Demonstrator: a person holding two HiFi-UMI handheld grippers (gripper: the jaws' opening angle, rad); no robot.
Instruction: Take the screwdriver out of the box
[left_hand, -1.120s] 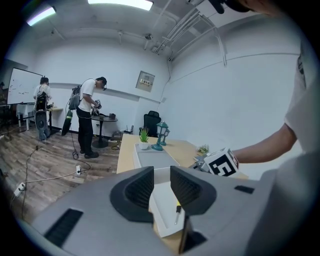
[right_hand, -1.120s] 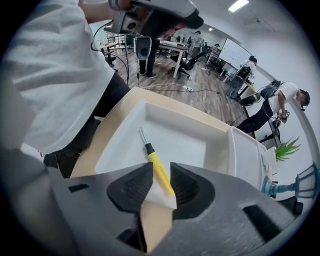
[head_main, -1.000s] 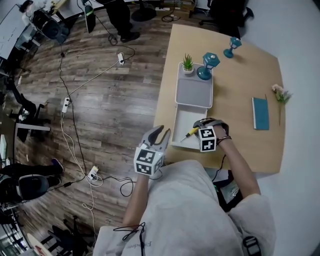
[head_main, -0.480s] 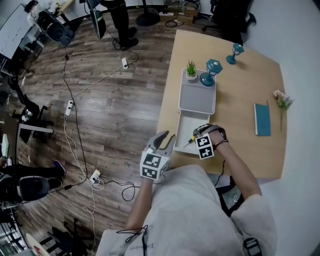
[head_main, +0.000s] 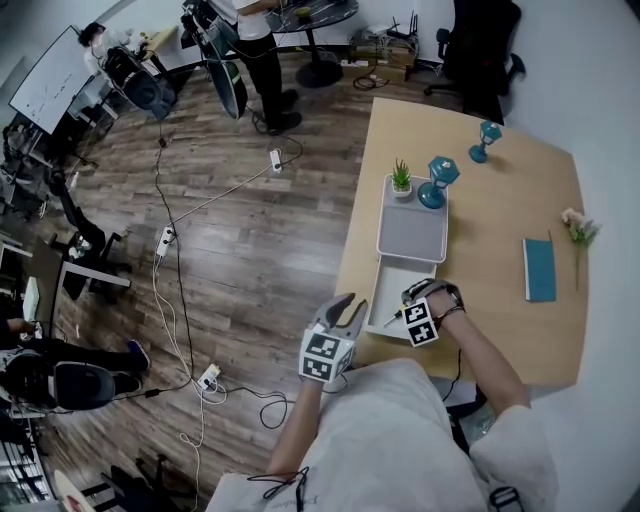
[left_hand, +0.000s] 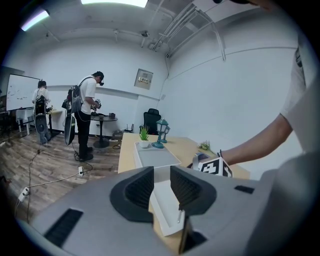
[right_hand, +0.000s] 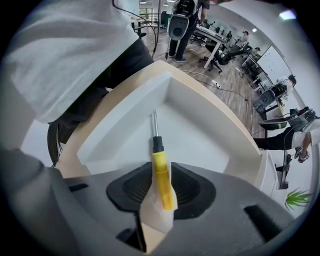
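Observation:
A yellow-handled screwdriver (right_hand: 161, 172) sits between the jaws of my right gripper (right_hand: 162, 187), which is shut on its handle. Its steel shaft points out over the shallow white box (right_hand: 125, 107). In the head view my right gripper (head_main: 404, 306) holds the screwdriver (head_main: 392, 318) over the near end of the box (head_main: 400, 280), at the table's front edge. My left gripper (head_main: 345, 304) hangs just off the table's left side, open with nothing in it. In the left gripper view the left gripper (left_hand: 161, 187) frames the box (left_hand: 165, 205).
Beyond the box lies a grey tray (head_main: 411, 230) with a small potted plant (head_main: 401, 178) and a teal lamp (head_main: 438, 180). A teal goblet (head_main: 487, 138), a teal book (head_main: 540, 269) and a flower (head_main: 578, 228) sit further right. Cables cross the wooden floor, where people stand.
The head view has shifted, so the table sits lower and further right in the picture. Both grippers keep about the same places beside the box, and the right one still grips the screwdriver.

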